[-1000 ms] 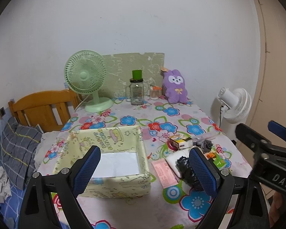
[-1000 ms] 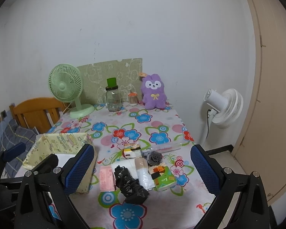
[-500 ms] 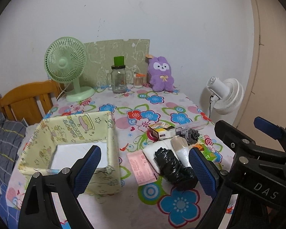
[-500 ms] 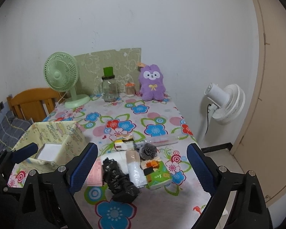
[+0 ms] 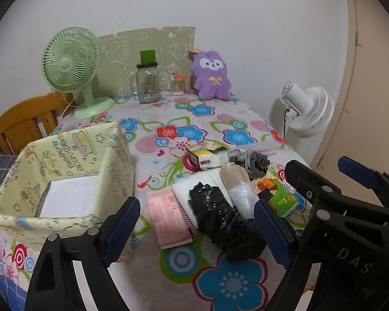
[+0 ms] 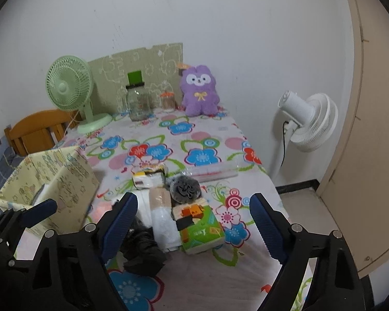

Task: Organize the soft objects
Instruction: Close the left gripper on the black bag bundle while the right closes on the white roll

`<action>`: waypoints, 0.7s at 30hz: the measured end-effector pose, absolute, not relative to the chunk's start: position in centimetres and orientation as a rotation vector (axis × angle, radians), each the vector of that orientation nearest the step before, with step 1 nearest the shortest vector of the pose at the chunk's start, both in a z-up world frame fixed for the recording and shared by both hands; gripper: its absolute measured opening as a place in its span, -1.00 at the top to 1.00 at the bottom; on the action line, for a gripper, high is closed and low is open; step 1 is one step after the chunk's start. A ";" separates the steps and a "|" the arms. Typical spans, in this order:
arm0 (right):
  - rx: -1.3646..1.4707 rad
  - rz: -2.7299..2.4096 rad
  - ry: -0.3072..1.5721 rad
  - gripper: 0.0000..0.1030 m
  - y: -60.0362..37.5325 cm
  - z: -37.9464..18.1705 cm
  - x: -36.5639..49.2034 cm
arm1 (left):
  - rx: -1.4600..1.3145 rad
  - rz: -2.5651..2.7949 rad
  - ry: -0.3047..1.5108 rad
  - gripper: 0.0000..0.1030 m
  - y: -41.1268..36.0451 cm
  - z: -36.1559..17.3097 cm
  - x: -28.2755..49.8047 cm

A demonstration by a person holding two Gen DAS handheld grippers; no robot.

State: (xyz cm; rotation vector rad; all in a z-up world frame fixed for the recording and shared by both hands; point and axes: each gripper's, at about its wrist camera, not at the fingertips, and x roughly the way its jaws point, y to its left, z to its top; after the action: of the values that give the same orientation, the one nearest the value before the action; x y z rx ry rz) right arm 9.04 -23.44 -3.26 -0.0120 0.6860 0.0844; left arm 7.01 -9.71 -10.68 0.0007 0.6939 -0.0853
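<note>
A pale yellow fabric box (image 5: 64,178) (image 6: 51,178) stands open at the table's left, with a white sheet inside. Beside it lies a pile: a black plastic bag roll (image 5: 223,223) (image 6: 142,251), a pink packet (image 5: 167,219), a white roll with a tan end (image 5: 237,186) (image 6: 163,215), a green tissue pack (image 5: 282,200) (image 6: 202,229), a grey scrunchie (image 5: 256,162) (image 6: 185,188) and a yellow-white packet (image 5: 207,154) (image 6: 149,176). My left gripper (image 5: 197,233) is open, above the black roll and pink packet. My right gripper (image 6: 192,229) is open above the tissue pack.
A purple plush rabbit (image 5: 211,75) (image 6: 199,90), a glass jar (image 5: 147,83), a small orange-lidded jar (image 5: 177,84) and a green desk fan (image 5: 72,70) stand at the back. A white floor fan (image 6: 308,121) stands right of the table, a wooden chair (image 5: 23,127) left.
Both grippers have moved forward and down toward the pile. The left gripper has swung right, from over the box to over the black roll. Both stay open.
</note>
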 end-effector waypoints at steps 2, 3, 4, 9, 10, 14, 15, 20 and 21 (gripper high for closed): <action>-0.026 0.084 0.697 -0.74 -23.6 -3.7 9.3 | 0.010 -0.088 0.704 -0.74 -10.2 -11.2 7.3; -0.030 0.081 0.701 -0.74 -23.7 -4.0 9.4 | 0.011 -0.090 0.708 -0.73 -10.4 -11.3 7.5; -0.030 0.084 0.705 -0.74 -23.7 -4.1 9.5 | 0.012 -0.093 0.715 -0.72 -10.5 -11.4 7.6; -0.044 0.103 0.734 -0.74 -23.6 -5.2 10.2 | 0.016 -0.108 0.775 -0.48 -11.2 -12.9 8.7; -0.047 0.105 0.739 -0.74 -23.5 -5.4 10.3 | 0.012 -0.110 0.791 -0.44 -11.3 -13.3 8.9; -0.046 0.116 0.761 -0.74 -23.5 -6.1 10.8 | -0.002 -0.119 0.823 -0.02 -11.3 -14.0 9.4; -0.044 0.119 0.763 -0.74 -23.5 -6.3 11.0 | -0.007 -0.123 0.828 0.09 -11.3 -14.2 9.5; -0.039 0.144 0.783 -0.74 -23.2 -7.0 11.5 | -0.015 -0.141 0.840 0.28 -11.3 -14.5 9.6; -0.036 0.150 0.789 -0.74 -23.2 -7.2 11.7 | -0.009 -0.145 0.837 0.30 -11.4 -14.5 9.6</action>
State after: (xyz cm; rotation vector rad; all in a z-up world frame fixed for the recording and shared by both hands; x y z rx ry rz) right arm 11.67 -23.17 -7.17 -0.0357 0.7890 0.1500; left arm 9.55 -11.41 -14.47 -0.0093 0.8366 -0.1449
